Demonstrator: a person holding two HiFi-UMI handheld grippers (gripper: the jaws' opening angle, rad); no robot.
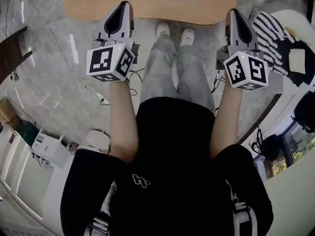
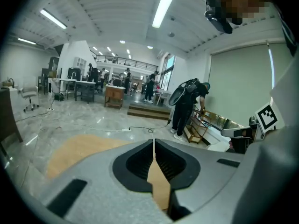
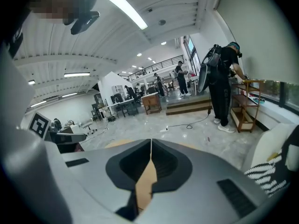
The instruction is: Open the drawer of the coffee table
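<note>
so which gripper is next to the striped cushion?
The right gripper: the black-and-white striped cushion lies just to its outer side. The left gripper has only grey floor beside it.

striped cushion [image 1: 269, 31] on white sofa [image 1: 302, 26] | cable [image 2: 140, 129] on grey floor [image 2: 84, 120] | person [image 2: 184, 108] bent over wooden shelf [image 2: 198, 125]

Right tongs [image 3: 150, 143] closed, empty, wooden tabletop [image 3: 145, 183] beneath, person [image 3: 219, 87] standing at shelf [image 3: 245, 104]

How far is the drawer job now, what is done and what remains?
Done: nothing visible; no drawer shows in any view. In hand: the left claw and right claw are both shut and empty, held in the air before the wooden coffee table. Left: reach the drawer, grip it, pull it open.
</note>
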